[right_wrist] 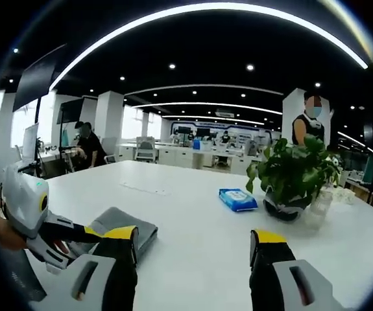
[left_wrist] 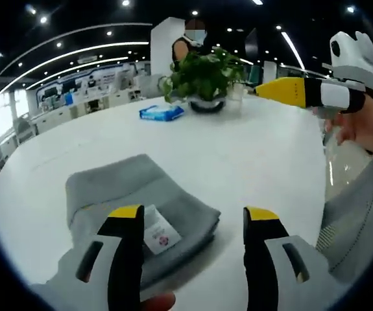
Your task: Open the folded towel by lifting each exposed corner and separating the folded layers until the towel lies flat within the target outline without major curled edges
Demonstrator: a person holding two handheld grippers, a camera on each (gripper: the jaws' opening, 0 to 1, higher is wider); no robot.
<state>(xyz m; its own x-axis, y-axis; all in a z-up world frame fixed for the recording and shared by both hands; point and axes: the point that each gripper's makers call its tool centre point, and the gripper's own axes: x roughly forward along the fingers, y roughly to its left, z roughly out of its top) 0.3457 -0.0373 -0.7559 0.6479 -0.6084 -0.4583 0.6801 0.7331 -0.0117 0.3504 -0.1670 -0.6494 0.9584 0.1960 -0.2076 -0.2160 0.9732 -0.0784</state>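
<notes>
- Where the room opens behind everything, it is a wide open-plan office with a dark ceiling, curved strip lights and spot lamps, white pillars and rows of desks; a person (right_wrist: pixel 89 146) sits at a far desk and another person (right_wrist: pixel 311 124) stands behind the plant.
- Big, round, glossy white surface (left_wrist: pixel 251 155) carries all the things.
- Grey folded cloth towel (left_wrist: pixel 134 194) lies on the near part of the surface, its layers stacked; in the left gripper view it sits just ahead of and partly under the left jaw, and in the right gripper view it lies at lower left (right_wrist: pixel 124 228).
- Green leafy plant in a dark round pot (left_wrist: pixel 202 78) stands at the far side, with a clear glass (left_wrist: pixel 236 97) touching or just beside it.
- Flat blue packet of wipes (left_wrist: pixel 161 113) lies near the pot, well apart from the towel; its print is too small to read.
- Left claw (left_wrist: pixel 192 223) has yellow-tipped black jaws spread wide, holding nothing, above the towel's near edge.
- Right claw (right_wrist: pixel 196 245) stands wide as well, empty, raised over bare surface; it also appears at upper right in the left gripper view (left_wrist: pixel 283 89), held by a hand (left_wrist: pixel 368 123).
- Small white sewn label (left_wrist: pixel 159 237) on the towel bears a reddish mark, not readable.
</notes>
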